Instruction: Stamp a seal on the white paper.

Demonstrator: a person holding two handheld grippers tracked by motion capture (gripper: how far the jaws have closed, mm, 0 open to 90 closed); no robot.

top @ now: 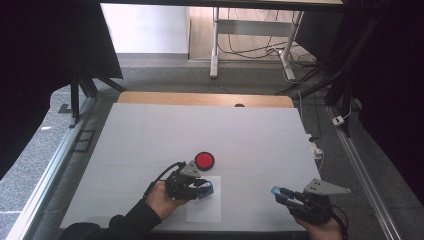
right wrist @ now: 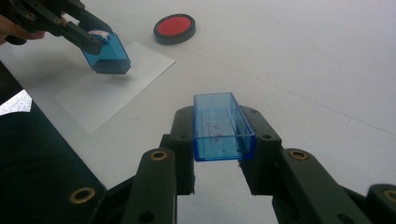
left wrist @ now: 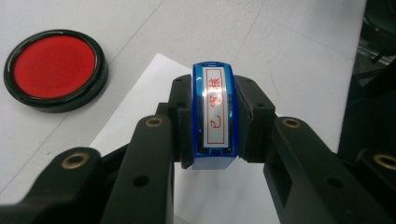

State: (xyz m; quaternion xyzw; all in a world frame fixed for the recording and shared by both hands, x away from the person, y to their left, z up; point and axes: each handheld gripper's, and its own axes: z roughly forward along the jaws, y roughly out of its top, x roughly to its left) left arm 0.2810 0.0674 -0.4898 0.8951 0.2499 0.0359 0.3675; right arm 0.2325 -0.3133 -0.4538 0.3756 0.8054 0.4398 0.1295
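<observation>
The left claw pinches a blue stamp just above the white paper at the desk's near edge, with the red ink pad just beyond. The right claw pinches the stamp's clear blue cap to the right. If the stamp lands tilted, the print could smear, and the loose sheet may slide.

Between our left tongs we see a glossy translucent blue plastic stamp, over matt white paper. Our right tongs, matt black plastic, pinch its clear blue plastic cap. Beyond sits a shiny black-rimmed red ink pad.
</observation>
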